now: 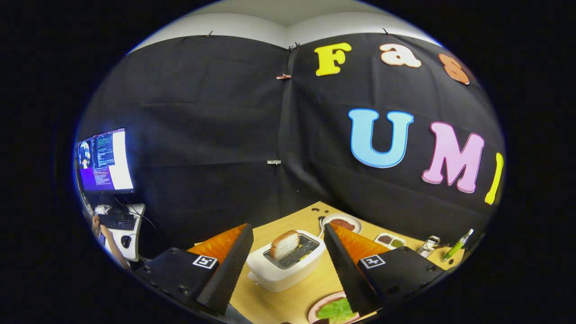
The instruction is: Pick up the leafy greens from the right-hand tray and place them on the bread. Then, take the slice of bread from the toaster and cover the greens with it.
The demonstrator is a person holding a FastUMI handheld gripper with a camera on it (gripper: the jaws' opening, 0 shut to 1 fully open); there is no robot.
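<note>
Greens [336, 310] already sit on the near plate [317, 307], low by my right finger. I can't see bread under them, the leaf covers whatever is there. So I judge step one done and the toaster slice next.

Bread slice [284, 244] stands on edge in the toaster [286, 266] slot, tilted a bit, top half proud of the slot. I expect it to be light, soft and crushable, with a rough crust that won't slip. If it's a foam prop it'll spring back, but I'd still pinch gently. Best hold looks like the exposed top part, one finger on each flat face, not the crust ends. Lift straight up along the slot or it may drag the toaster, which looks light too.

Gripper [285, 258] is spread wide, nothing between the fingers. Toaster and slice sit just ahead of the tips, framed between them and roughly centred. I'm above and behind it, looking down at an angle. The slice's faces look turned somewhat off from my finger line, so I'd likely need some wrist roll before closing.

Around it: wooden table [310, 288]. Beyond the toaster is a second plate [343, 222] with something brownish on it. Right of that is a small divided tray [389, 241], dark stuff in one cell, green in the other. Further right lie a green pen-like item [456, 246] and a small clip-like object [429, 245], too small to identify. Far left there's a desk with monitor [106, 160], keyboard [117, 221] and a person's arm [108, 240].
</note>
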